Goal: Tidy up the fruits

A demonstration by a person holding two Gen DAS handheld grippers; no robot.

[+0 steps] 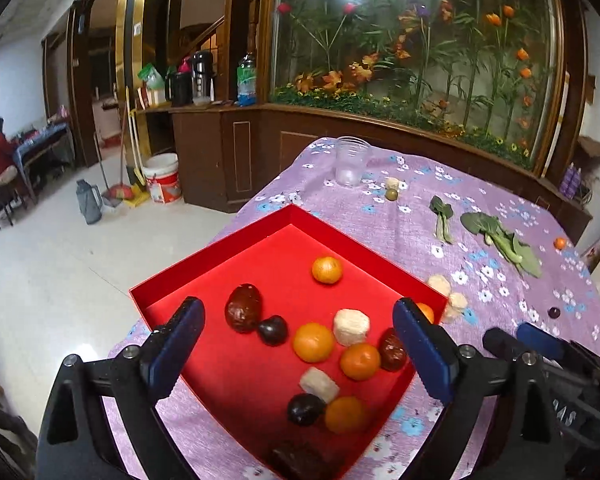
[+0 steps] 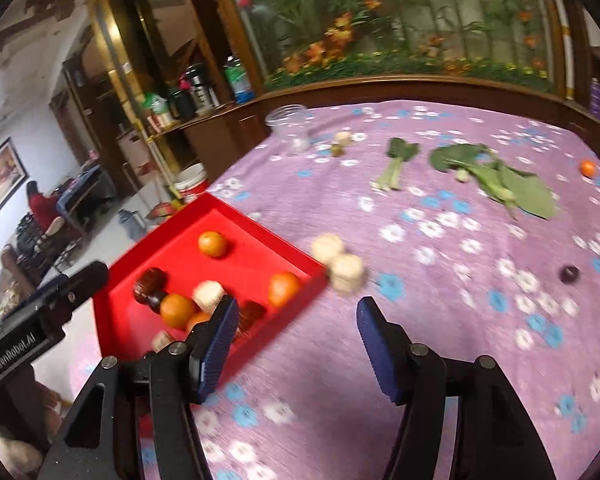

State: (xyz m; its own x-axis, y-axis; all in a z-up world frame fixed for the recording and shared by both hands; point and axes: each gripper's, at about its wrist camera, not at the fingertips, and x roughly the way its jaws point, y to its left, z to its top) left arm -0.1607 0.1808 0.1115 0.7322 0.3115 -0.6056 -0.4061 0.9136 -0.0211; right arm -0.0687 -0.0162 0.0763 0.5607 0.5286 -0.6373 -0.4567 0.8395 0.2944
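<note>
my table (image 2: 440, 320): purple floral cloth | left edge: red tray (image 1: 204, 258) | far side: plastic cup (image 1: 352, 160), greens (image 2: 496, 182) | right edge: tangerine (image 2: 587, 168)

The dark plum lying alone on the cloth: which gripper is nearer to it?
Right. The right gripper hangs open over the cloth, the plum ahead to its right. The left gripper hovers over the red box, farther away.

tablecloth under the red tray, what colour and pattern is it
Purple tablecloth printed with small white and blue flowers, clearest in the left wrist view.

Black frames, silver screws, ribbed blue fingers (image 2: 216, 344) — white "GenRobot.AI" lettering.
</note>
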